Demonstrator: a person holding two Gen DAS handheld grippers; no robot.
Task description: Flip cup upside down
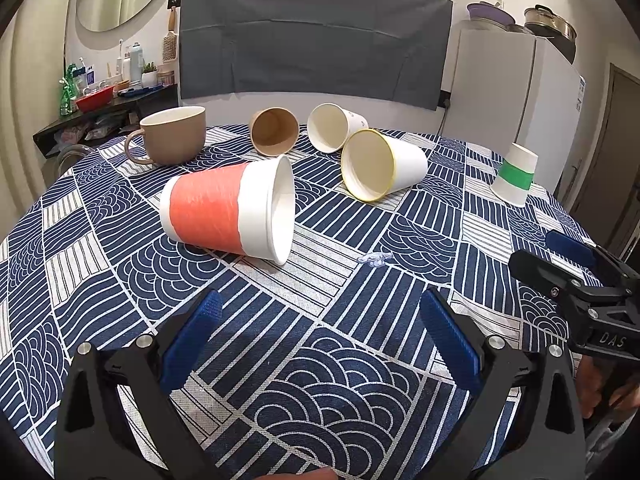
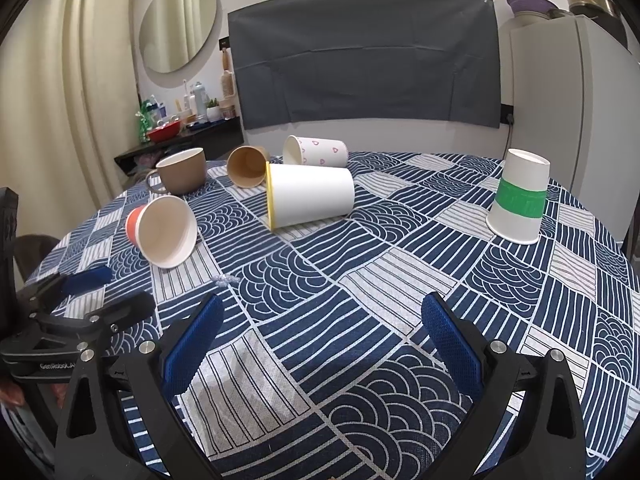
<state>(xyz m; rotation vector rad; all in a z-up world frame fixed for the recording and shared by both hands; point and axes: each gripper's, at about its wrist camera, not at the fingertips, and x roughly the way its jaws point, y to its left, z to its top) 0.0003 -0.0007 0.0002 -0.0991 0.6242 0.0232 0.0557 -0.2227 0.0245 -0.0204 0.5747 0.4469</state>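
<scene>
Orange-sleeved paper cup (image 1: pixel 224 212) lies on its side on the tablecloth (image 1: pixel 360 360), toward the table's left edge. Long axis roughly left-right in the left wrist view, mouth pointing right, base pointing left. In the right wrist view the same cup (image 2: pixel 166 232) shows its open mouth toward the camera. White paper body, ribbed orange sleeve round the middle, rolled white rim, tapered shape.

4 other paper cups:
- Yellow-rimmed white cup (image 1: pixel 382 165) on its side near table centre, smooth white wall.
- Brown kraft cup (image 1: pixel 274 131) on its side toward the far edge.
- Heart-print white cup (image 2: pixel 316 151) on its side just beside the brown one.
- Green-banded white cup (image 2: pixel 519 202) upside down, rim on the cloth, near the right edge.

1 beige ceramic mug (image 1: pixel 172 135) upright with handle, far-left edge. Small clear plastic bit (image 1: pixel 374 259) on the cloth near the orange cup's mouth.

Cloth: navy and white wave-and-stripe patchwork print, woven texture.

Left gripper (image 1: pixel 320 336) released, blue ribbed pads wide apart, nothing between, over the near edge, short of the orange cup. Right gripper (image 2: pixel 322 336) likewise spread and empty, over the near edge.
</scene>
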